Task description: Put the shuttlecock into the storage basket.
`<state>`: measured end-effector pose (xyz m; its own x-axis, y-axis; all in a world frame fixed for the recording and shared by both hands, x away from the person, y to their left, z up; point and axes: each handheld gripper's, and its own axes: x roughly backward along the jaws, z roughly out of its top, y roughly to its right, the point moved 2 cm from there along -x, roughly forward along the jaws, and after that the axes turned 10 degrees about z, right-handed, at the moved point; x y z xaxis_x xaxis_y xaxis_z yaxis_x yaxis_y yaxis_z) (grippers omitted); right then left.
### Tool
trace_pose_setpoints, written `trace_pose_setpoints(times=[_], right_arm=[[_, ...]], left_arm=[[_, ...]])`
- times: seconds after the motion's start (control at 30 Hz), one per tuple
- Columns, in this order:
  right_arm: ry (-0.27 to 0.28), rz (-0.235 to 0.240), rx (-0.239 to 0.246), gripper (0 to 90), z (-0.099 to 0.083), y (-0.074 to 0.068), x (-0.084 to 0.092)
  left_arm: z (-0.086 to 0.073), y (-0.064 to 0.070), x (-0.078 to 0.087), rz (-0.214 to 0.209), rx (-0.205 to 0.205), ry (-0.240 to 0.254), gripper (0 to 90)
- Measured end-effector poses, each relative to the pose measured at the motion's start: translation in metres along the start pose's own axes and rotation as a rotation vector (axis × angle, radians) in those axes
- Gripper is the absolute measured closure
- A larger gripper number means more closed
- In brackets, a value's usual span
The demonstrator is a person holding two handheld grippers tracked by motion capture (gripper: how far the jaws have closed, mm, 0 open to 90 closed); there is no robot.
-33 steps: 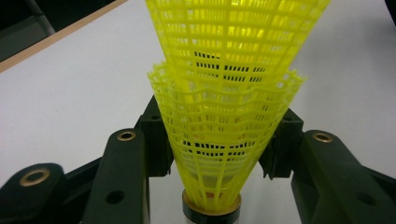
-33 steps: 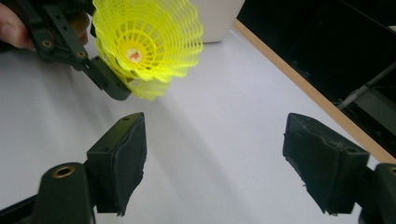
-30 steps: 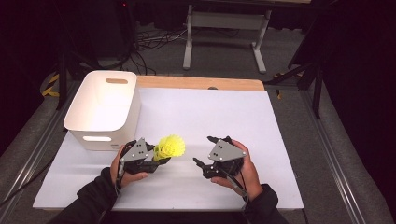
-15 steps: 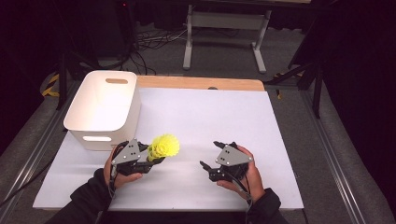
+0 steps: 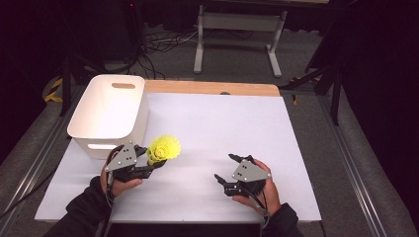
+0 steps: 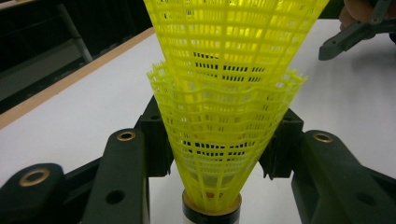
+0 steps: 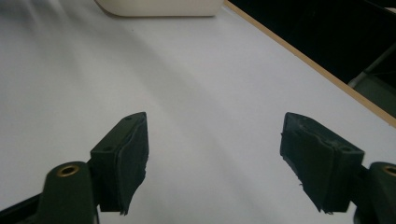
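Two yellow mesh shuttlecocks (image 6: 224, 88), nested one in the other with a dark-rimmed cork base, sit between the jaws of my left gripper (image 6: 219, 144), which is shut on their skirt. From above, the yellow shuttlecocks (image 5: 164, 148) stick out of the left gripper (image 5: 152, 163) just in front of the white bin (image 5: 99, 126). My right gripper (image 5: 223, 167) is low over the white table sheet at the near right, open with nothing between its pads (image 7: 133, 158). That right gripper (image 6: 355, 32) also shows far off in the left gripper view.
The white bin (image 7: 159, 7) with handle cut-outs stands at the table's left. A wooden table edge (image 5: 212, 88) runs along the far side of the white sheet (image 5: 222, 123). Cables and a metal stand lie on the floor beyond.
My left gripper has carried the shuttlecocks a little to the left, closer to the bin. The right gripper has sunk and drawn back toward the near right edge.
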<state>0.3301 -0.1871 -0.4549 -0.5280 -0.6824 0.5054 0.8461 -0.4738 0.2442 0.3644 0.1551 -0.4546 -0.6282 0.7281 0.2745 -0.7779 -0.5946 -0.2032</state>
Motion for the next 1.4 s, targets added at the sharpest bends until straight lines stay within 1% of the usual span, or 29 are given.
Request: trace_pose_setpoints(times=[0.13, 0.2, 0.23, 0.3, 0.33, 0.43, 0.53, 0.57, 0.67, 0.93, 0.97, 1.03, 1.07, 1.13, 1.17, 1.3, 1.4], right_arm=[[-0.014, 0.003, 0.001, 24.6, -0.003, -0.002, -0.002], [-0.014, 0.003, -0.002, 24.5, -0.003, -0.002, -0.002], [-0.011, 0.002, -0.005, 24.2, -0.004, -0.001, -0.002], [-0.013, 0.002, -0.004, 24.2, -0.004, -0.001, -0.002], [-0.012, 0.002, -0.008, 24.1, -0.004, -0.001, -0.001], [-0.006, 0.003, -0.008, 24.0, -0.004, 0.0, -0.001], [-0.001, 0.005, -0.003, 23.4, -0.004, -0.001, -0.001], [0.001, 0.009, -0.005, 23.3, -0.003, -0.001, -0.001], [-0.001, 0.011, -0.004, 23.3, -0.004, -0.001, -0.002], [-0.006, 0.014, -0.005, 22.9, -0.005, -0.001, -0.004], [-0.008, 0.014, -0.005, 22.9, -0.005, -0.001, -0.005], [-0.009, 0.014, -0.007, 22.7, -0.006, -0.001, -0.005], [-0.009, 0.015, -0.006, 22.6, -0.006, -0.001, -0.005], [-0.01, 0.015, -0.005, 22.6, -0.006, 0.0, -0.006], [-0.009, 0.015, -0.005, 22.6, -0.006, 0.0, -0.006], [-0.003, 0.016, -0.012, 22.5, -0.006, 0.0, -0.005], [-0.007, 0.014, -0.012, 22.5, -0.007, 0.0, -0.006]], left_arm=[[0.001, -0.005, 0.005, 0.019, 0.002, 0.012, 53.9], [0.002, -0.006, 0.007, 0.024, 0.013, 0.015, 53.9], [0.003, -0.008, 0.009, 0.034, 0.009, 0.02, 53.9], [0.003, -0.009, 0.01, 0.033, 0.012, 0.022, 53.9], [0.003, -0.01, 0.011, 0.041, 0.012, 0.026, 53.9], [0.004, -0.012, 0.013, 0.045, 0.016, 0.03, 53.9], [0.005, -0.015, 0.016, 0.057, 0.019, 0.037, 53.8], [0.005, -0.016, 0.017, 0.057, 0.026, 0.041, 53.8], [0.005, -0.018, 0.018, 0.062, 0.022, 0.041, 53.8], [0.006, -0.022, 0.023, 0.077, 0.036, 0.052, 53.7], [0.007, -0.024, 0.024, 0.079, 0.033, 0.049, 53.7], [0.007, -0.025, 0.025, 0.082, 0.039, 0.049, 53.6], [0.007, -0.026, 0.027, 0.089, 0.045, 0.058, 53.6], [0.007, -0.027, 0.028, 0.094, 0.041, 0.058, 53.6], [0.007, -0.028, 0.029, 0.091, 0.048, 0.057, 53.6], [0.007, -0.03, 0.031, 0.109, 0.054, 0.068, 53.5], [0.009, -0.03, 0.033, 0.116, 0.053, 0.075, 53.6]])
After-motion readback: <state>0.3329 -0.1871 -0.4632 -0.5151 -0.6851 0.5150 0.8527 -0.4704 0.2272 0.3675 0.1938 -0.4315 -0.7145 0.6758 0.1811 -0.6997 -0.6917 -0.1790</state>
